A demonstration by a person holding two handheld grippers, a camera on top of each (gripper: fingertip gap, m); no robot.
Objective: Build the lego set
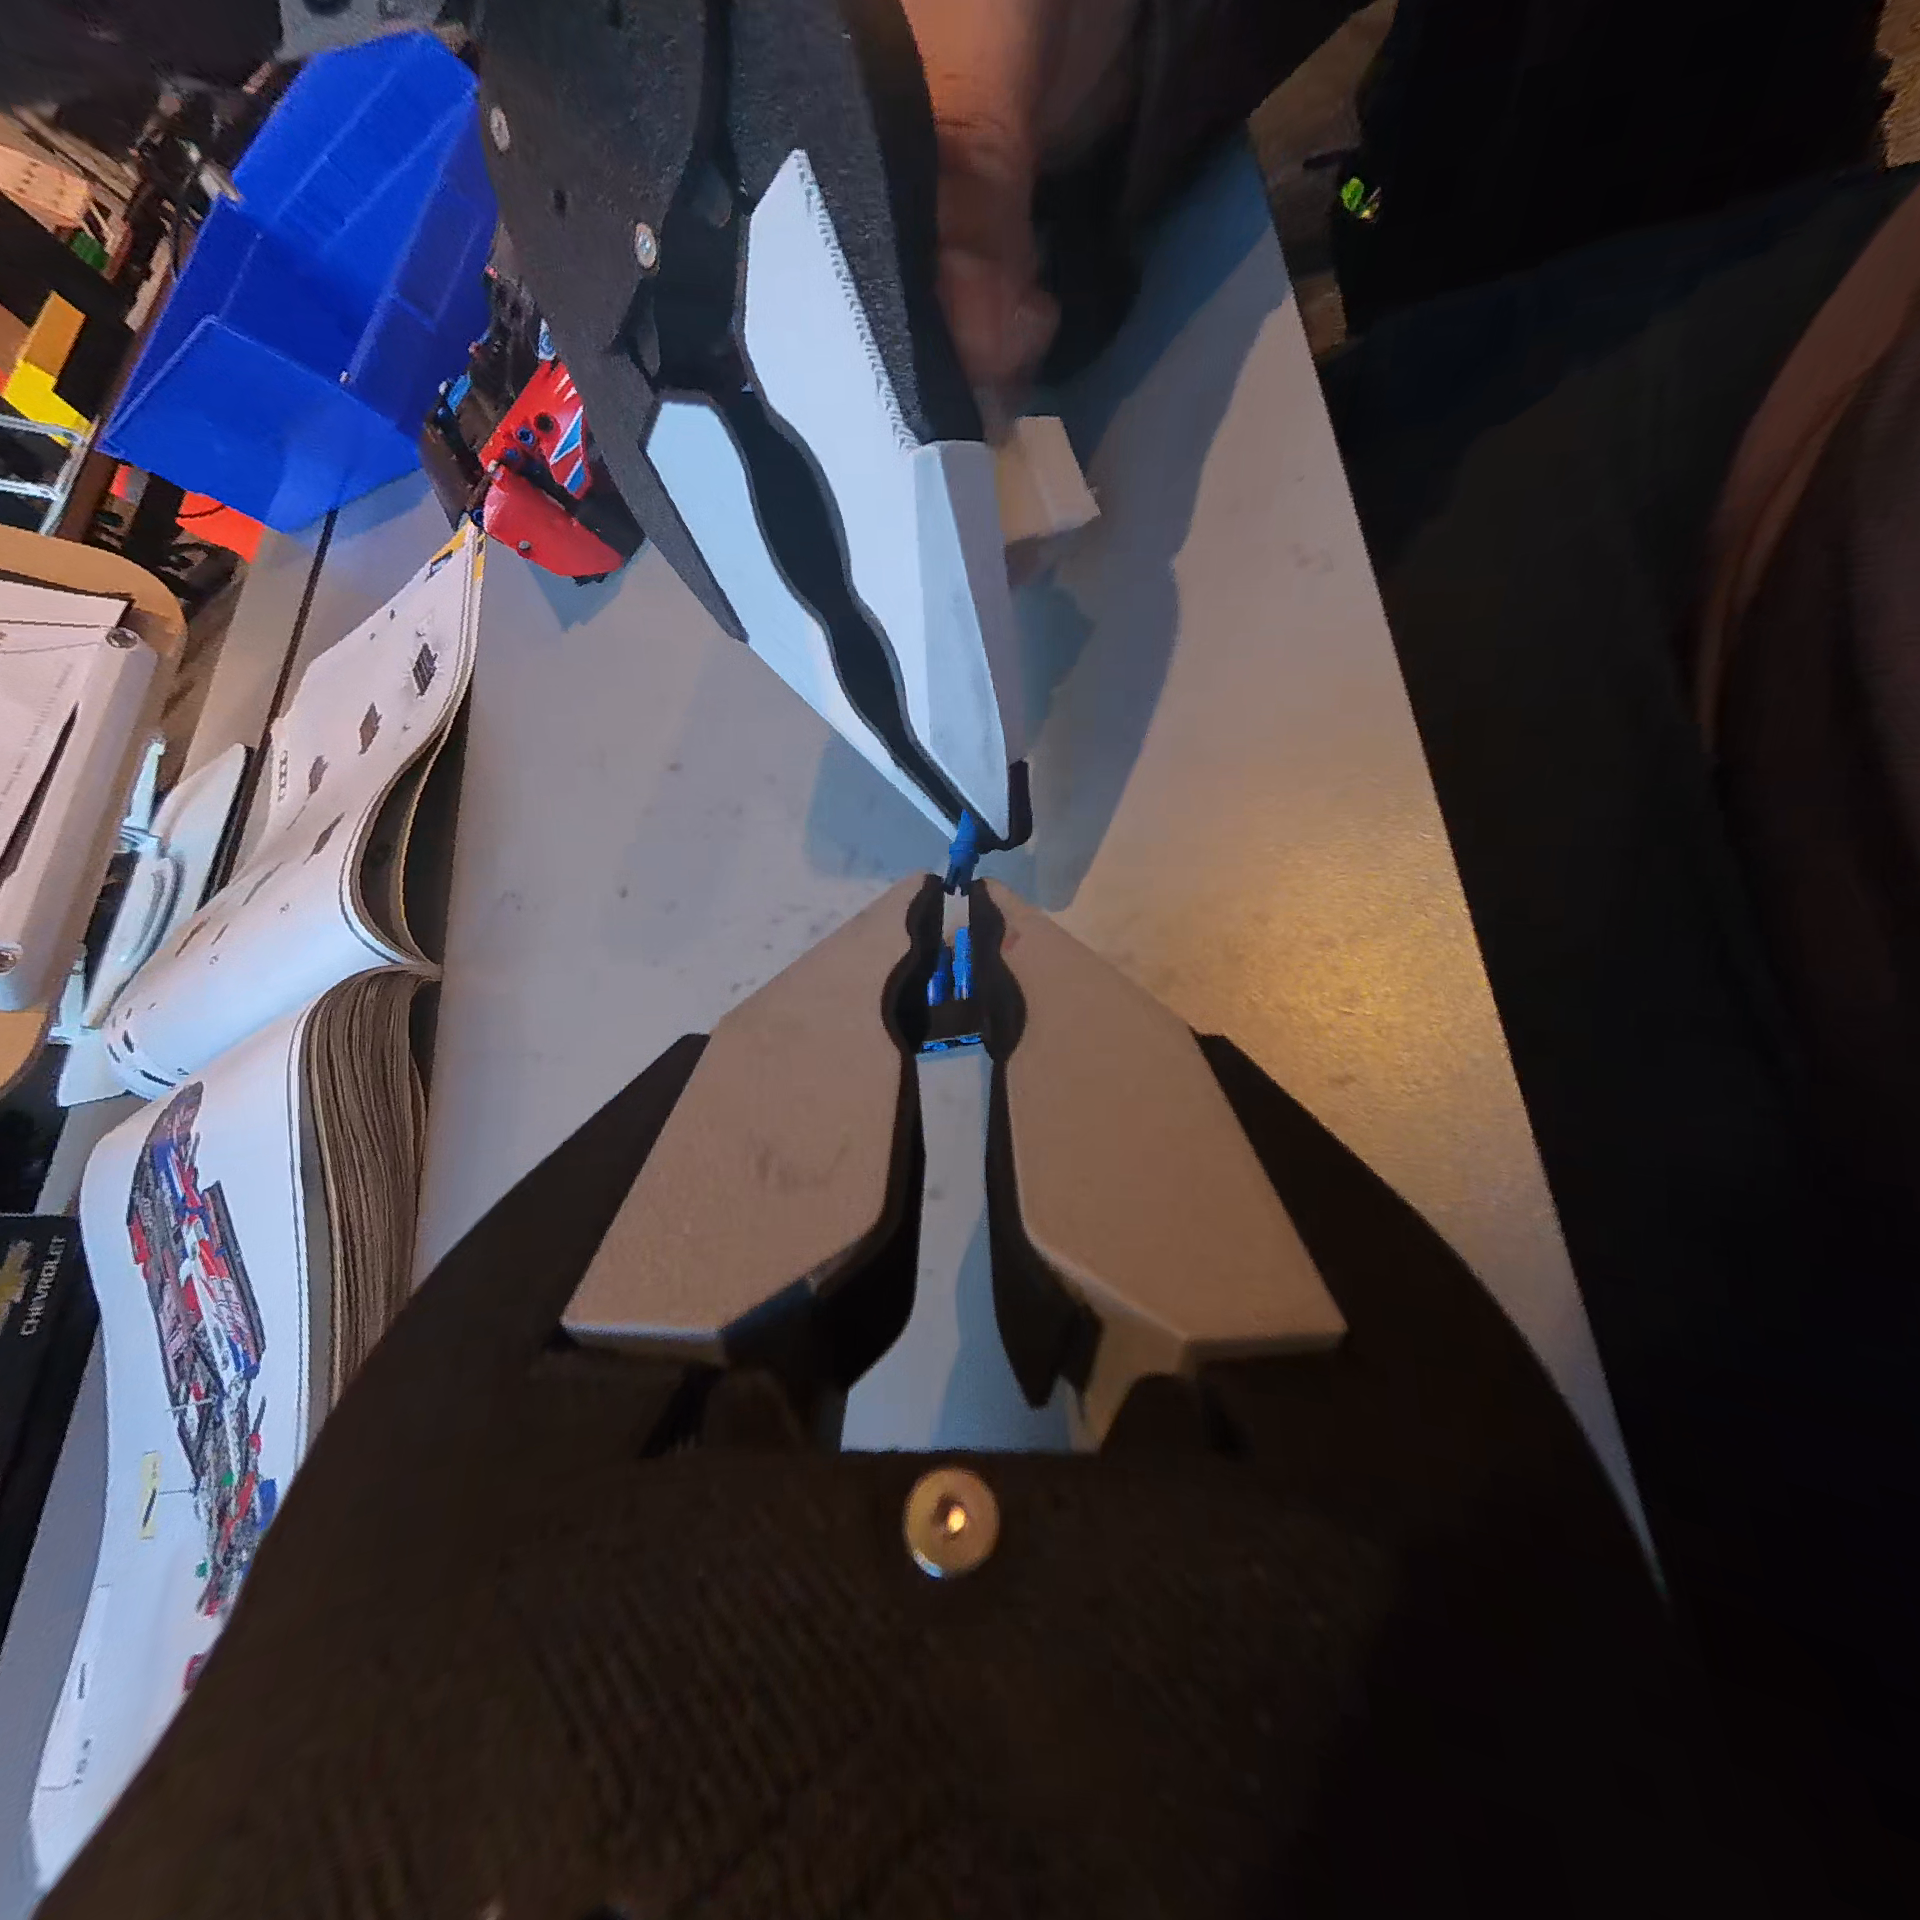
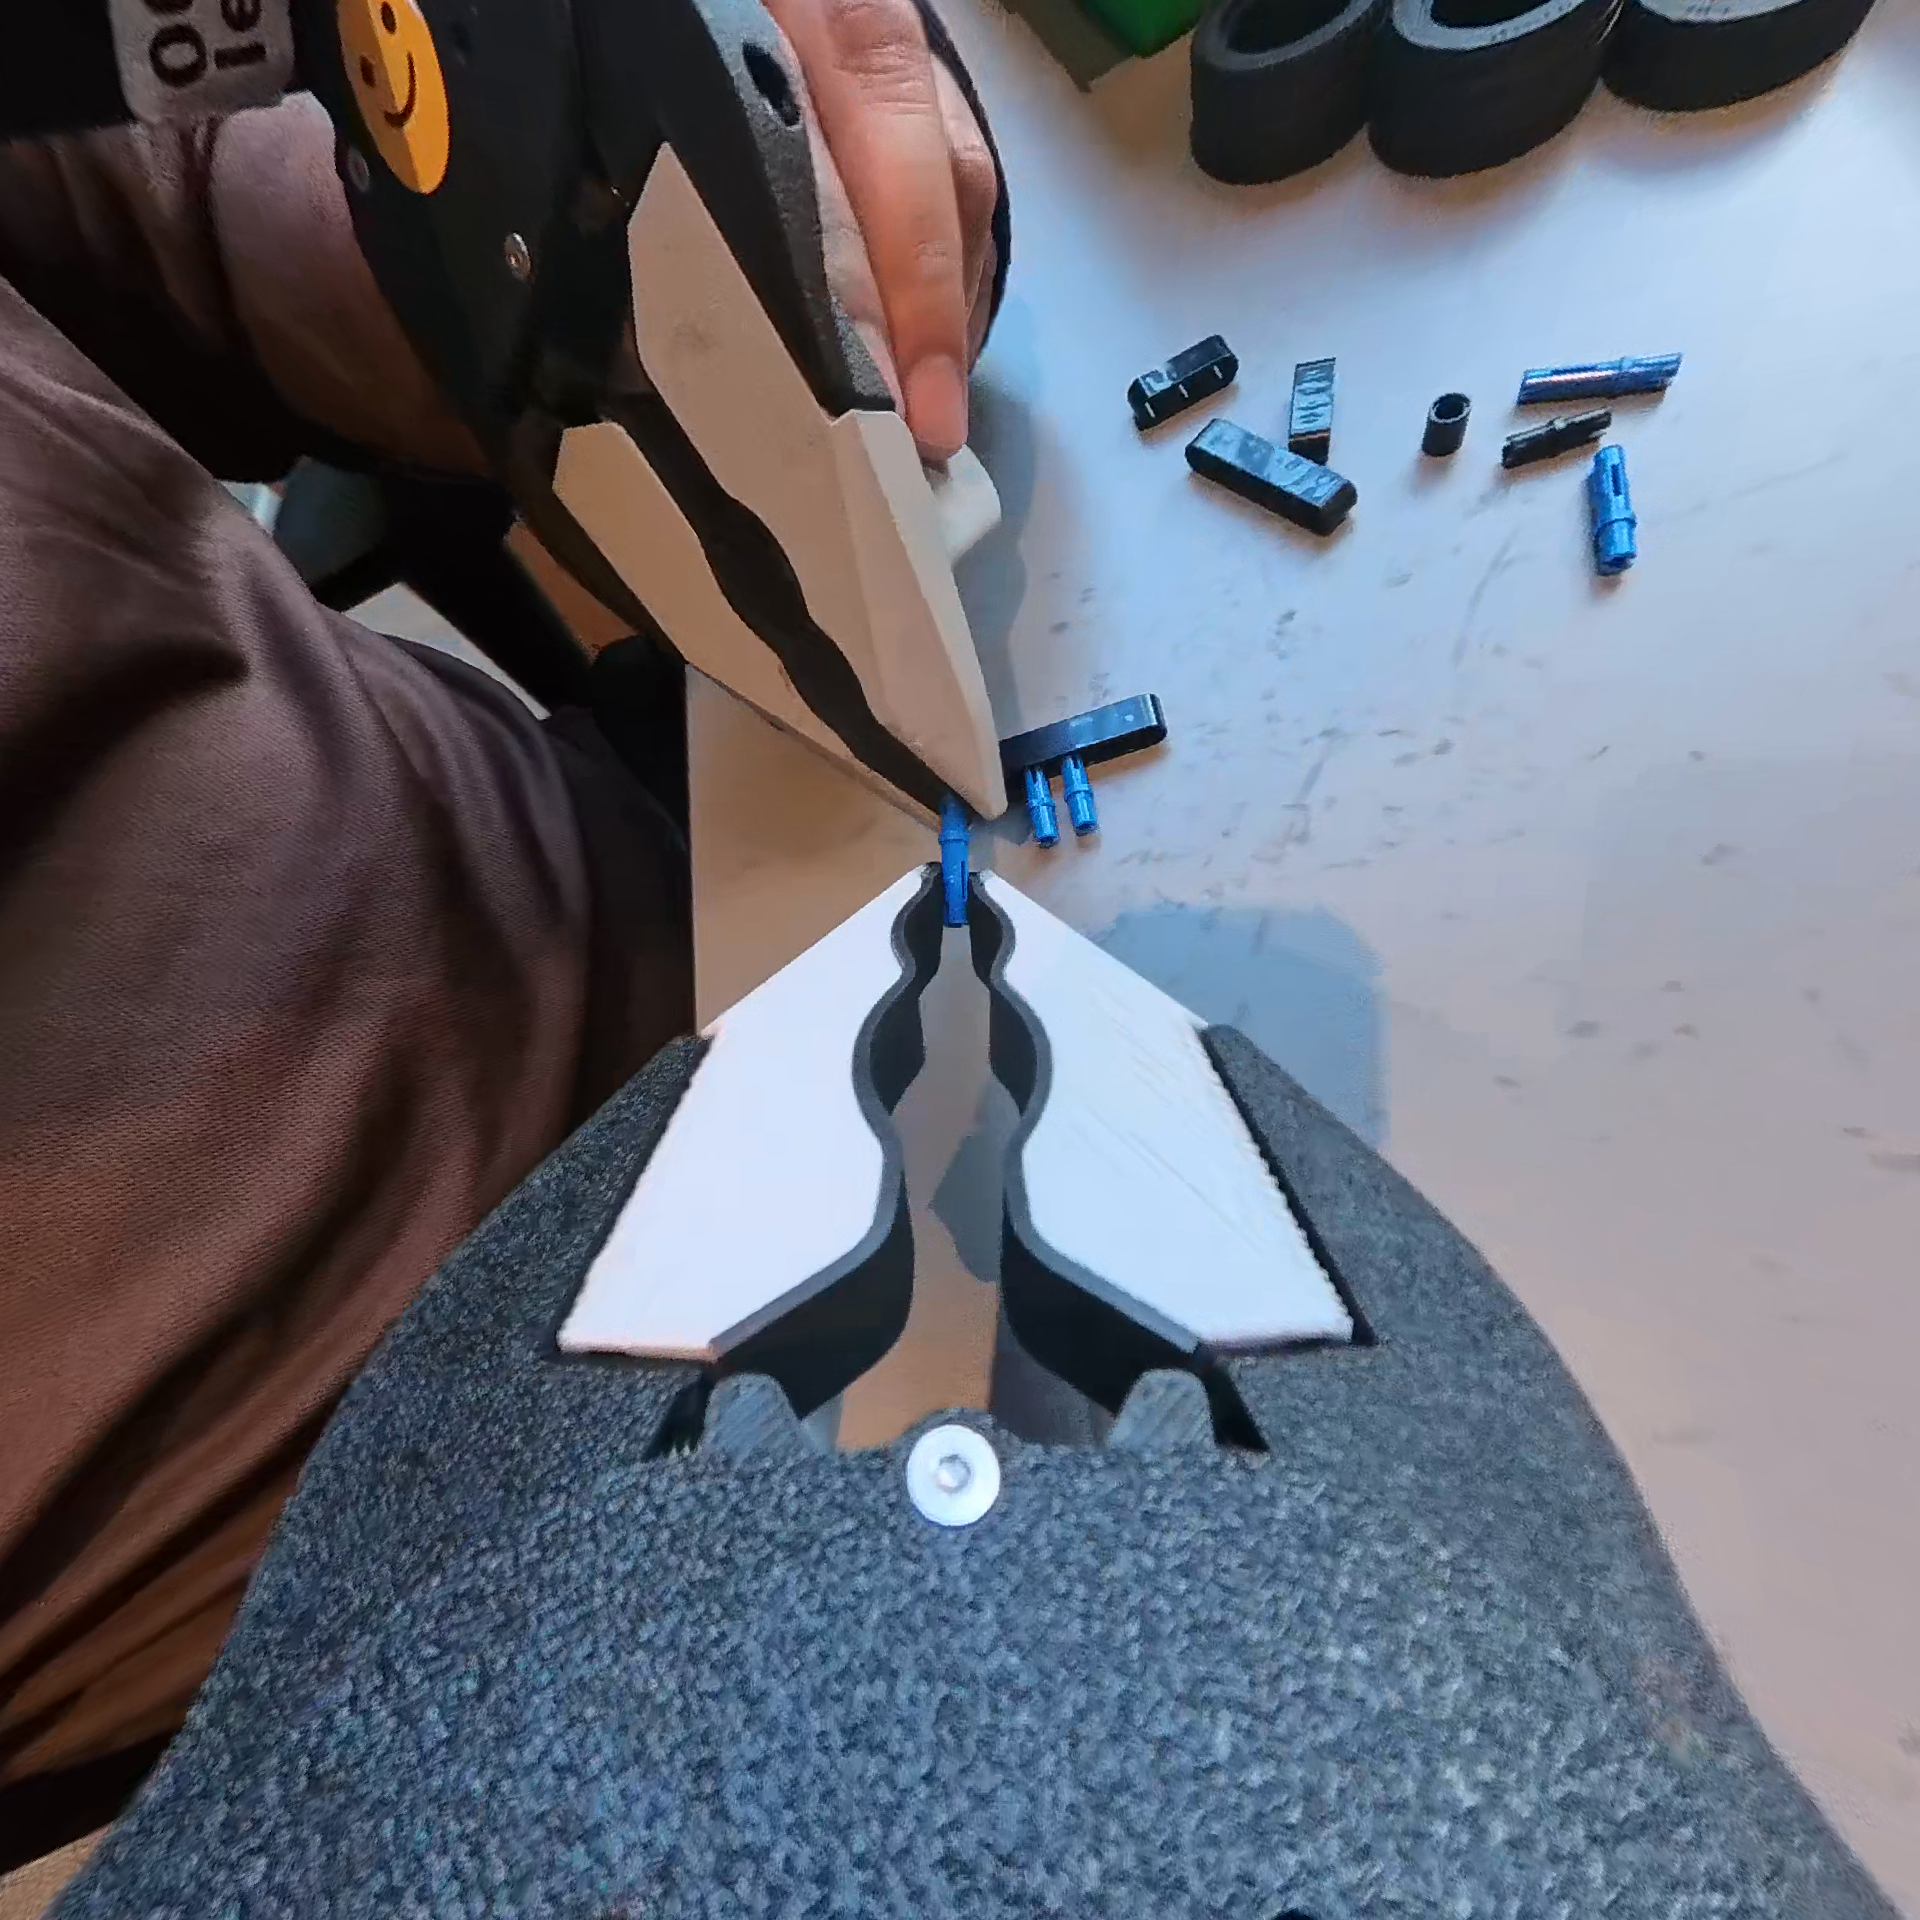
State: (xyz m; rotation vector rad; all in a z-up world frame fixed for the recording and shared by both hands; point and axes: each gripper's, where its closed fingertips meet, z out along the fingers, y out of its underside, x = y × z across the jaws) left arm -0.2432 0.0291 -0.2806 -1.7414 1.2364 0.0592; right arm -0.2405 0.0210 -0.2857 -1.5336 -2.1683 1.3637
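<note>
Fingers point(image 2: 1023, 956) of both grippers pinch shut, tip to tip, on one blue pin point(image 2: 953, 862).

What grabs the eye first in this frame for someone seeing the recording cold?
The two grippers meet tip to tip at centre: the right gripper pinches a blue pin, and the left gripper holds a black beam with two more blue pins. Behind, loose black and blue parts and black tyres lie on the white table; an open instruction booklet lies to the left.
</note>
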